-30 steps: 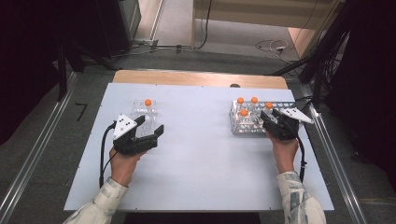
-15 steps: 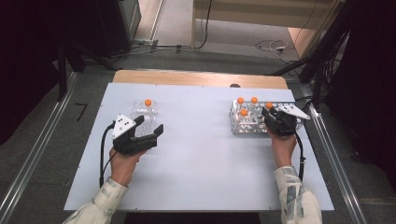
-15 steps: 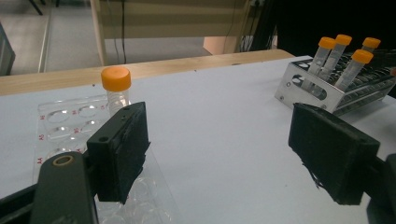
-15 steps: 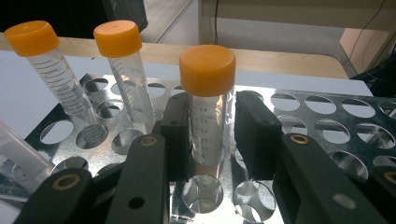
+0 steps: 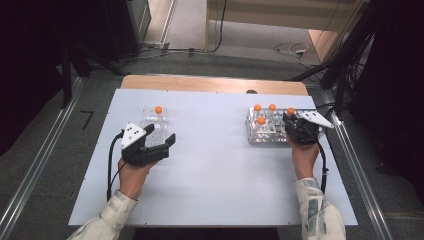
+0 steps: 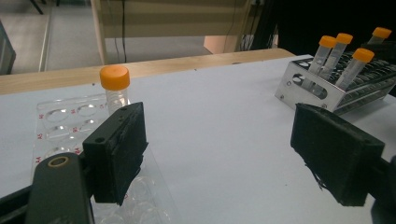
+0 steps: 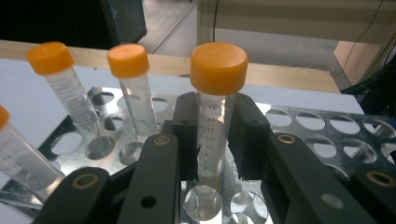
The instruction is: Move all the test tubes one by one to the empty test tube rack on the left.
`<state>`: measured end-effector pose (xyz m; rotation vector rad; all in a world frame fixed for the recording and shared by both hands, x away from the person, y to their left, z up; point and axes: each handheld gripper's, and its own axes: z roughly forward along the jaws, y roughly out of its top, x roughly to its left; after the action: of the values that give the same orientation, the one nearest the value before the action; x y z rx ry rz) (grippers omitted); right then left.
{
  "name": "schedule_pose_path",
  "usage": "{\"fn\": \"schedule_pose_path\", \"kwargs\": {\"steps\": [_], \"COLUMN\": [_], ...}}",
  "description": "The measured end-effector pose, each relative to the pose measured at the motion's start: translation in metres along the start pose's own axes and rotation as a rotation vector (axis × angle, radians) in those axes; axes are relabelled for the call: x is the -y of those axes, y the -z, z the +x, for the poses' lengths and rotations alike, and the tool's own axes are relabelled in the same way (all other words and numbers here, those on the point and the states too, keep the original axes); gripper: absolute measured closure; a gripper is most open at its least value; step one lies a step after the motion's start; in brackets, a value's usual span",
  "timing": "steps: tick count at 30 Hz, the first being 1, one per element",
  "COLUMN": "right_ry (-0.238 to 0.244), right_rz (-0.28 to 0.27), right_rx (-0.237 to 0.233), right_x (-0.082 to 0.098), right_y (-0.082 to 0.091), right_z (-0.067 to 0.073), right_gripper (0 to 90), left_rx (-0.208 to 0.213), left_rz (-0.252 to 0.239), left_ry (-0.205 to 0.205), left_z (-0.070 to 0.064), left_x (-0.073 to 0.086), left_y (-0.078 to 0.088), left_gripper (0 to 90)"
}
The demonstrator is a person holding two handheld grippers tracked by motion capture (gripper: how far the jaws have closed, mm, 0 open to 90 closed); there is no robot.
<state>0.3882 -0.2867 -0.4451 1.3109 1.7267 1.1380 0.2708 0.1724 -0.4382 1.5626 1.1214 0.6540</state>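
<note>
- Right gripper (image 7: 212, 140): jaws have just been closing, now clenched on a tube (image 7: 215, 116) with an orange cap; the tube stands upright over a hole of the metal rack (image 7: 322, 128) at the table's (image 5: 215, 150) right side
- Other tubes (image 7: 135, 93) stand in the rack beside it
- Left gripper (image 6: 219, 144): jaws have been easing wider, released, nothing between them; it sits just beside the clear rack (image 6: 70, 121), which holds one tube (image 6: 115, 91)
</note>
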Motion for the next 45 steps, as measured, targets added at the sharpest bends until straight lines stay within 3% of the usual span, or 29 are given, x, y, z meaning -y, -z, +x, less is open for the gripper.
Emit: {"fn": "schedule_pose_path", "kwargs": {"steps": [8, 14, 29, 39, 45], "right_ry": [0.009, 0.005, 0.027, 0.064, 0.070], "right_rz": [-0.078, -0.112, -0.063, -0.020, 0.006], "right_rx": [0.008, -0.021, -0.121, -0.213, -0.295], "right_x": [-0.018, -0.027, -0.008, 0.008, 0.015], "right_y": [0.021, 0.039, 0.075, 0.085, 0.082], "right_z": [0.003, 0.003, 0.014, 0.041, 0.062], "right_gripper": [71.9, 72.0, 72.0, 72.0, 72.0], "left_rx": [-0.011, -0.019, 0.001, 0.019, 0.039], "left_rz": [0.000, 0.003, -0.002, 0.010, 0.019], "left_ry": [0.005, 0.003, 0.009, -0.015, -0.019], "left_z": [-0.001, -0.002, -0.006, -0.015, -0.020], "left_x": [0.000, 0.000, -0.001, -0.001, -0.001], "left_y": [0.000, 0.000, 0.001, 0.000, -0.002], "left_gripper": [13.7, 10.8, 3.5, 0.7, 0.8]}}
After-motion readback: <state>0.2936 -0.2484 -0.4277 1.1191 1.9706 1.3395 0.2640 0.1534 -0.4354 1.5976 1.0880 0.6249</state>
